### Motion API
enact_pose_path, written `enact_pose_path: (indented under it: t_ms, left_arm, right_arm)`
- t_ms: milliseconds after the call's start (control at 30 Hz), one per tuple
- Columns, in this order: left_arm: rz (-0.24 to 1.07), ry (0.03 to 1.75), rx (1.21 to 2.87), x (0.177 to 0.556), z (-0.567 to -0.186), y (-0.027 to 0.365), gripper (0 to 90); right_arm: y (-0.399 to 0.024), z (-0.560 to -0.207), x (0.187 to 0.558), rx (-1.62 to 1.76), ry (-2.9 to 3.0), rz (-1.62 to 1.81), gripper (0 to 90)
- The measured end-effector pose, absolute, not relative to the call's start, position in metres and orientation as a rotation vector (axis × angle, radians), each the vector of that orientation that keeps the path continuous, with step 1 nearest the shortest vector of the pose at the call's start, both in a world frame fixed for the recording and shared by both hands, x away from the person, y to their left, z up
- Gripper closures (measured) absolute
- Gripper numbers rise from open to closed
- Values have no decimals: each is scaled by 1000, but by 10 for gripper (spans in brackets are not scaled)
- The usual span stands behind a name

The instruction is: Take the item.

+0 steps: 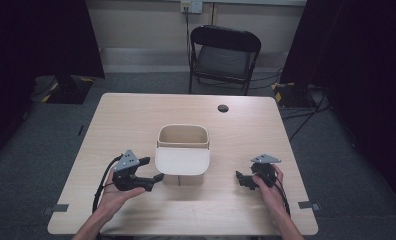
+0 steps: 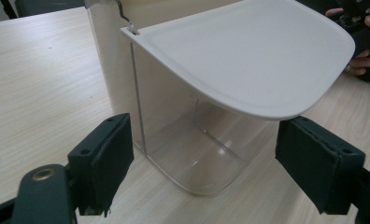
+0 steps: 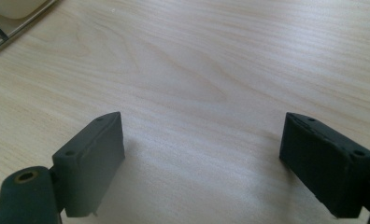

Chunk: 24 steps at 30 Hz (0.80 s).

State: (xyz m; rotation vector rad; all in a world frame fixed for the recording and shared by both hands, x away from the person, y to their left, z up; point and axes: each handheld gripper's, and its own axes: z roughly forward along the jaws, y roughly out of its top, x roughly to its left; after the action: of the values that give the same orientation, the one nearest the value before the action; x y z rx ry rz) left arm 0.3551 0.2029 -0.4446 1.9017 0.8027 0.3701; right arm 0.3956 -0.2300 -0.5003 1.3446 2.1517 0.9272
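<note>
While both stand wide open and empty, the left hand-held gripper (image 1: 157, 169) sits nearer the clear plastic bin with its white hinged lid (image 1: 182, 161) — just ahead of its jaws — than the right hand-held gripper (image 1: 240, 180).

- Left gripper (image 1: 153, 170): black body, grey three-cornered plate on top, black cable looping behind.
- Right gripper (image 1: 239, 179): the same build.
- Jaw pads (image 3: 92, 161): dark, blocky, two small holes each.
- Forearms bare.

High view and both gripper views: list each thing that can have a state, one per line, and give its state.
Container: upright on the table, looks empty.
Lid: hinged open, jutting out level toward the person.
Left gripper: open, holding nothing, pointing at the container.
Right gripper: open, holding nothing, above bare table.
Folding chair: unfolded, unoccupied.
</note>
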Motion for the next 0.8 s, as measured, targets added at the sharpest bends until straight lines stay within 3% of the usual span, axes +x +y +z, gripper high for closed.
enact_pose_path:
  t_ms: [800]
  left_arm:
    - [365,791,1876,354,-439,202,188]
  right_arm:
    - [-230,-500,396,1346,2151,927,132]
